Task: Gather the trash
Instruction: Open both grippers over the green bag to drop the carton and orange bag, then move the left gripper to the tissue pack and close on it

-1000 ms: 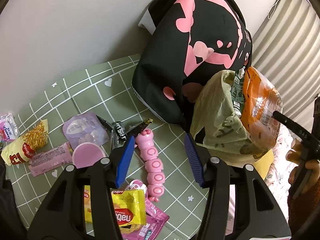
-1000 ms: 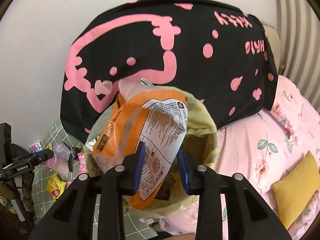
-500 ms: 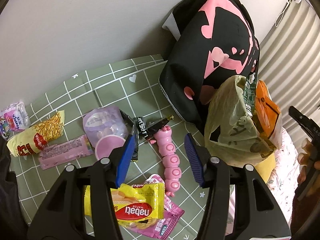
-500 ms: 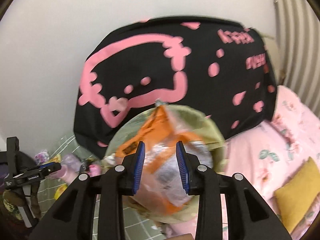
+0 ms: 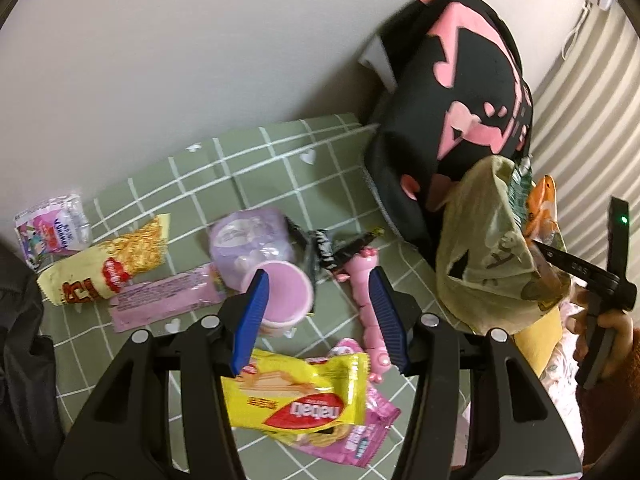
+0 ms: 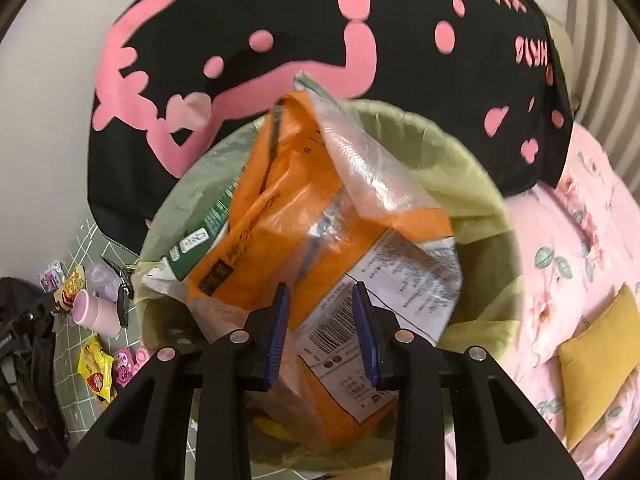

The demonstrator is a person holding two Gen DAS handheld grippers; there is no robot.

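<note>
The orange snack bag stands in the mouth of the green-lined trash bin, most of it still above the rim, with a green wrapper tucked beside it. The right tongs straddle its lower, barcoded part; the blue pads are apart, and whether they actually press the film cannot be told from here. This bag looks light, crinkly and slick, likely to spring back up unless pushed down by its stiffer folded edge.

The left tongs hang empty with pads apart over the green checked tabletop, just above a pink cup and a yellow Nabati wafer packet. The packet is probably flimsy and light, best pinched at a crimped end seam; the cup is rigid and wants a hold across its rim.

Only the left view shows the noodle packet, pink bar wrapper and pink caterpillar toy clearly, plus the bin from outside with the right tongs reaching in. Only the right view looks into the bin and shows the pink floral bed with its mustard cushion.
</note>
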